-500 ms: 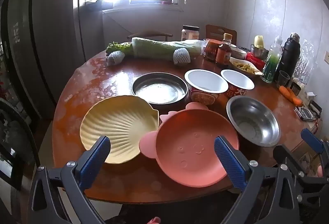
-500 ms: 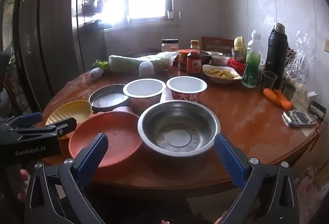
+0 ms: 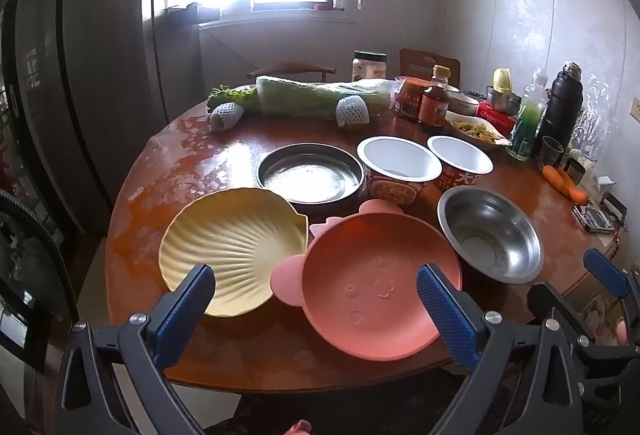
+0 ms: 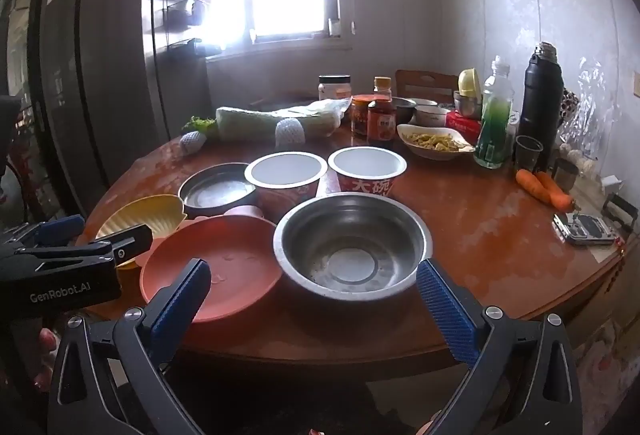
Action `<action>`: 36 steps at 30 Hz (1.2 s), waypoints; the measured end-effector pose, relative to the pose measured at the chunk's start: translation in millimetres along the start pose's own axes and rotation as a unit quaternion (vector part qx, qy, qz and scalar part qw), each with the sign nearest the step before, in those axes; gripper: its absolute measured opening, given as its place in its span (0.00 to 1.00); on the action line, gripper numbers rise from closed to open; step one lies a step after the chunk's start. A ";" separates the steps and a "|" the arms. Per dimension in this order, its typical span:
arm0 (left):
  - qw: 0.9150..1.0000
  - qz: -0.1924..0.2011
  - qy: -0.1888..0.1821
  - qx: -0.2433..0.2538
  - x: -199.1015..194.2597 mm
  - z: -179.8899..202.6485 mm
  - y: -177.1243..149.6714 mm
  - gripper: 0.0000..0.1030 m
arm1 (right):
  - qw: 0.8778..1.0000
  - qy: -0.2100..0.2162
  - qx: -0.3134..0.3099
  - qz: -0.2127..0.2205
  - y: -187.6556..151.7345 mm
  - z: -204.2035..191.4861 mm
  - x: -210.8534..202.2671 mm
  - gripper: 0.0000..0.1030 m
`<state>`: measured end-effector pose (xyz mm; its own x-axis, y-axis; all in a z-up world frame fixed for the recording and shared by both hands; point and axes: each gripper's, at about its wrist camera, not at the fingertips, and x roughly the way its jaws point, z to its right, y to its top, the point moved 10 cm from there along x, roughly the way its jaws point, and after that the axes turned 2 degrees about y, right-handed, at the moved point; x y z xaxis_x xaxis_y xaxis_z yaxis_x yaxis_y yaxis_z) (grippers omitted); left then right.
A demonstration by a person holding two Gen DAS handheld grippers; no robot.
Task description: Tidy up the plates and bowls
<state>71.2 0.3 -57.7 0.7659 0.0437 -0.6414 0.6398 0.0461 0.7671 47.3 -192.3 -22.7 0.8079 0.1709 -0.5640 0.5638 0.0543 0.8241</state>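
Note:
On the round wooden table [image 3: 248, 355] lie a yellow shell-shaped plate [image 3: 232, 247], a pink plate with ears [image 3: 376, 283], a steel bowl [image 3: 490, 235], a round steel pan [image 3: 310, 173] and two paper noodle bowls [image 3: 398, 165] [image 3: 460, 159]. My left gripper [image 3: 316, 295] hangs open just above the near edge, over the gap between the yellow and pink plates, holding nothing. My right gripper [image 4: 316, 291] stands open in front of the steel bowl [image 4: 352, 243], also empty. The pink plate [image 4: 212, 267] and yellow plate [image 4: 140, 219] lie to its left.
The table's far side holds wrapped greens [image 3: 320, 97], sauce jars [image 3: 434, 105], a food dish [image 3: 478, 127], a green bottle [image 4: 494, 123], a black flask [image 4: 542, 103], carrots [image 4: 542, 187] and a small device [image 4: 586, 229]. A dark fridge [image 3: 80, 75] stands left.

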 end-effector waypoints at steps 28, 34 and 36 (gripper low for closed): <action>1.000 -0.003 -0.006 0.005 1.3 4.2 -1.5 0.99 | 1.000 -0.006 -0.008 -0.016 -3.6 -5.2 5.0 1.00; 1.000 -0.003 -0.007 0.006 1.7 4.0 -2.5 0.99 | 1.000 -0.005 -0.008 -0.016 -3.1 -4.9 4.6 1.00; 1.000 -0.004 -0.009 0.006 2.2 3.5 -2.8 0.99 | 1.000 -0.005 -0.008 -0.016 -2.9 -4.6 4.0 1.00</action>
<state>71.3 -3.3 -61.2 0.7616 0.0262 -0.6475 0.6467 0.0342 0.7620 48.1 -187.2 -27.2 0.7914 0.1583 -0.5904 0.5864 0.0759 0.8064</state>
